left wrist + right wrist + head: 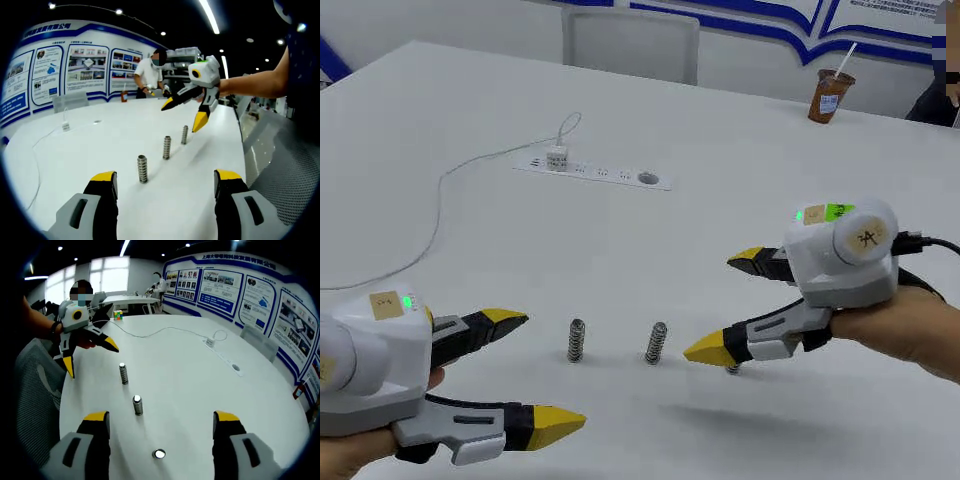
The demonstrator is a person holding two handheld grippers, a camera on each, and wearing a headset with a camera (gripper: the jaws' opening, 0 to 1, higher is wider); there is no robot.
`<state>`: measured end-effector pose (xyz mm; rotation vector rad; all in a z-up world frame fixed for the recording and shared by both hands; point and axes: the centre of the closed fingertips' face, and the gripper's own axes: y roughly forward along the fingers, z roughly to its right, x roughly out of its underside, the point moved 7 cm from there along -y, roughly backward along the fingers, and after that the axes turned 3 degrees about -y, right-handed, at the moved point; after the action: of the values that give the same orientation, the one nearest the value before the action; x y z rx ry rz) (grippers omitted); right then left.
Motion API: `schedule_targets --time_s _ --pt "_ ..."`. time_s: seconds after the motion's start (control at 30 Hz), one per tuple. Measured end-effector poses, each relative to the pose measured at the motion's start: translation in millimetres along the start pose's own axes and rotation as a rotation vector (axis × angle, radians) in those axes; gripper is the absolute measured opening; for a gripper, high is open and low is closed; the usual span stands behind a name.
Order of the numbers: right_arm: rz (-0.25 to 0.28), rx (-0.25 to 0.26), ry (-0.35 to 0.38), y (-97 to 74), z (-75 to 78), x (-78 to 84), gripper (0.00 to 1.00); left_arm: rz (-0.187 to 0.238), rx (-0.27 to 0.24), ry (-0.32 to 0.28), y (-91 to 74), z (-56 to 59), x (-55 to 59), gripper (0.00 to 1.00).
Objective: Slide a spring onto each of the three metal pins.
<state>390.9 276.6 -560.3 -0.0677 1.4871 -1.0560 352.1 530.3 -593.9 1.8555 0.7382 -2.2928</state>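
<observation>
The middle grey coil spring (656, 343) stands upright on its metal pin (137, 399), flanked by a second spring (576, 340) and a third spring (184, 134) seemingly seated too, so the task looks finished, with the left gripper (553, 368) and right gripper (708, 307) gaping wide and empty either side of it.

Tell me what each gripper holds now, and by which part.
Nothing is held. The left gripper and the right gripper are both open and empty; the springs stand on the table.
</observation>
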Motion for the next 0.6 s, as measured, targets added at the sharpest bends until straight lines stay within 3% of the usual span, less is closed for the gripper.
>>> schedule_targets --time_s 0.23,0.6 --pt "0.045 0.035 0.016 -18.6 -6.8 15.1 0.87 -0.005 -0.002 -0.002 -1.1 0.3 0.9 0.81" --pt "0.089 0.068 0.061 -32.8 -26.2 36.4 0.89 -0.012 0.009 0.000 3.8 2.9 -0.6 0.82"
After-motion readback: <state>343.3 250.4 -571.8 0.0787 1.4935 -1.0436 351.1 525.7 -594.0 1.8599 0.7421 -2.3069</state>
